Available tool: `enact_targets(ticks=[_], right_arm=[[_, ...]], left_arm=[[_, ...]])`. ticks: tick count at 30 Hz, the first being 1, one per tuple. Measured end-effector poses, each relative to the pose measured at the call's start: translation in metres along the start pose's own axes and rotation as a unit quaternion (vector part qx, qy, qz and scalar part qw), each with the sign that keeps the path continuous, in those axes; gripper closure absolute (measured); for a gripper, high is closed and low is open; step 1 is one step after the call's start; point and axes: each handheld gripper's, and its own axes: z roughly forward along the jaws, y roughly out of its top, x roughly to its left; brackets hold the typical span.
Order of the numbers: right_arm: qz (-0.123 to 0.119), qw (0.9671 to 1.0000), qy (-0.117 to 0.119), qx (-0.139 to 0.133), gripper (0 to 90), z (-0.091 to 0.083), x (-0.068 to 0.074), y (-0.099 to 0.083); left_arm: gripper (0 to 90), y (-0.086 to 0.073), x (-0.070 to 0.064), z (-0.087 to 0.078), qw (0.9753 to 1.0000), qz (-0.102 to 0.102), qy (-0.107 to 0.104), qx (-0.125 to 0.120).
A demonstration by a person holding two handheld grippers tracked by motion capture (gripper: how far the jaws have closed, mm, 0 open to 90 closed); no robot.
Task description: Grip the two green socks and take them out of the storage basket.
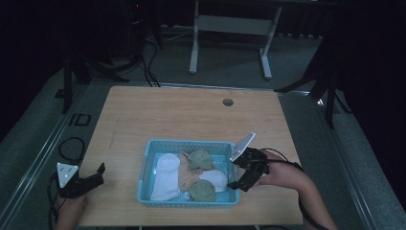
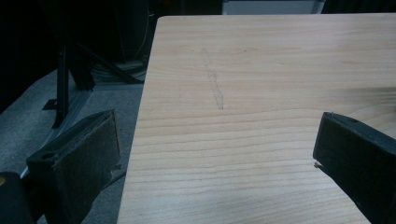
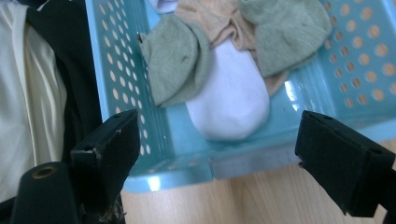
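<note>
A light blue perforated basket [image 1: 148, 158] [image 3: 355, 60] sits near the table's front edge with several socks in it: a white sock [image 1: 165, 177] at its left, a peach sock [image 1: 186, 173] in the middle, two green socks [image 1: 201, 159] [image 3: 175, 58] and another white sock [image 1: 215, 179] [image 3: 231, 100]. My right gripper [image 1: 237, 176] [image 3: 217, 154] hovers open just outside the basket's right wall, with nothing between its fingers. At the table's front left corner my left gripper [image 1: 98, 173] [image 2: 215, 149] rests open over bare wood.
The wooden table [image 1: 191, 115] has a round cable hole [image 1: 228, 102] near its back edge. A white desk frame [image 1: 230, 33] stands on the grey floor beyond. Black stands [image 1: 79, 72] flank the table, and the table's left edge [image 2: 140, 121] lies under my left gripper.
</note>
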Motion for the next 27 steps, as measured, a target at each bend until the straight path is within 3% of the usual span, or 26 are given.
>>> enact_targets(ticks=[16, 27], right_arm=[[-0.014, 0.9997, 0.021, 0.004, 15.6, 0.032, 0.004, 0.020], [-0.035, 0.9988, 0.022, 0.028, 38.4, 0.060, 0.010, 0.034]], left_arm=[[0.4, 0.000, 0.000, 0.000, 1.0000, 0.002, 0.000, 0.001], [0.4, 0.000, -0.001, 0.000, 1.0000, 0.004, 0.000, -0.001]])
